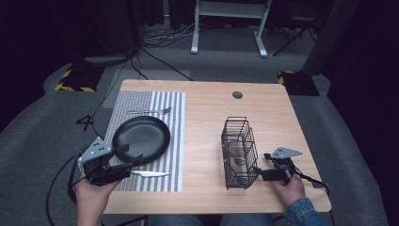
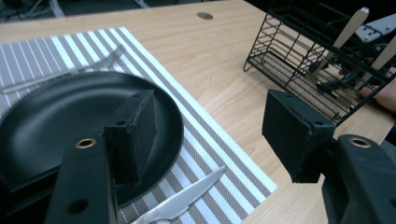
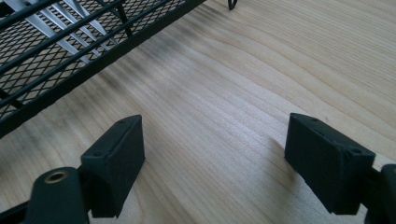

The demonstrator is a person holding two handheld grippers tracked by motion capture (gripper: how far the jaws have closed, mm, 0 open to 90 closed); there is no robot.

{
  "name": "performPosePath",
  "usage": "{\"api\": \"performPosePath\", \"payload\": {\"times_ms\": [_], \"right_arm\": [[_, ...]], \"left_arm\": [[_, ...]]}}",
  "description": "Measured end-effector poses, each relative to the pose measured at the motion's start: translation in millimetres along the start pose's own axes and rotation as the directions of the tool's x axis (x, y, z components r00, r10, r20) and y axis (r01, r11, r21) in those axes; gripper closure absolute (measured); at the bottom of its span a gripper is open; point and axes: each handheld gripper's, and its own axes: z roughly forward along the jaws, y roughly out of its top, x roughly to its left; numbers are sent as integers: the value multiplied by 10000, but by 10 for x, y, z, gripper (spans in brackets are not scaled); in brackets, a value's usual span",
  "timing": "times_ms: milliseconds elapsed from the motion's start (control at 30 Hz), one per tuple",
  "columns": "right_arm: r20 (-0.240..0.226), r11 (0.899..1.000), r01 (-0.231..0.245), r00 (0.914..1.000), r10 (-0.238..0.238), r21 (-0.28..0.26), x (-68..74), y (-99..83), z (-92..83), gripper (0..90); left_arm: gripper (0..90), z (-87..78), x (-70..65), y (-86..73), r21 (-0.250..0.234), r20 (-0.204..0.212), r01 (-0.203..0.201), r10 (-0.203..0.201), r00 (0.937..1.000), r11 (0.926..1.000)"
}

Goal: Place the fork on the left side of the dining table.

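On a striped placemat (image 1: 174, 141) at the table's left lies a black plate (image 1: 141, 139), with a fork (image 1: 149, 111) beyond it and a knife (image 1: 150, 173) at its near side. My left gripper (image 1: 133, 155) is open at the plate's near rim; in the left gripper view one jaw hangs over the plate (image 2: 60, 116) and the knife (image 2: 182, 198) lies just below the left gripper (image 2: 210, 135). A black wire basket (image 1: 240, 153) holding cutlery (image 2: 348, 28) stands right of centre. My right gripper (image 1: 262, 165) rests open beside the basket's near right corner, over bare wood, and grips nothing.
The wooden table (image 1: 207, 122) has a cable hole (image 1: 237, 94) near its far edge. Bare wood lies between the placemat and the basket. Fork tines (image 3: 60, 18) show through the basket's mesh (image 3: 60, 60). Beyond the table are grey carpet, cables and a desk frame (image 1: 230, 23).
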Motion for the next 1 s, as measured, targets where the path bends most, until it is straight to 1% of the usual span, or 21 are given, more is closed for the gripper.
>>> {"api": "performPosePath", "payload": {"times_ms": [33,67,133,200,267,300,333,533,767,1000], "right_arm": [[5,10000,-7,10000,7,-4,0,0,0,203],[2,10000,-7,10000,7,-3,0,0,0,203],[1,10000,-11,10000,11,-4,0,0,0,202],[-5,10000,-3,10000,3,-3,-1,0,0,202],[-9,10000,-4,10000,4,-2,-1,0,0,202],[-7,10000,-5,10000,5,-2,-1,0,0,202],[-6,10000,-2,10000,2,-2,-1,0,0,202],[-18,10000,7,10000,-7,0,-2,0,0,202],[-34,10000,22,10000,-22,0,-2,-1,-1,201],[-64,10000,53,10000,-53,-3,0,0,-1,201]], "left_arm": [[350,22,5,-19,180,81,87,-89,9999,9998],[349,36,4,-38,252,90,78,-81,9999,9997],[349,69,-12,-86,174,121,11,-13,9999,9998],[349,119,-18,-131,339,236,42,-50,9997,9994],[347,172,-32,-172,614,187,44,-55,9998,9981],[346,194,-42,-192,737,137,-13,3,9999,9973],[345,214,-53,-214,815,114,-73,64,9999,9966],[344,337,-138,-365,1173,219,-155,130,9997,9930],[346,479,-204,-592,1279,192,-177,153,9997,9916],[346,516,-277,-794,1191,58,-331,326,9995,9923]]}}
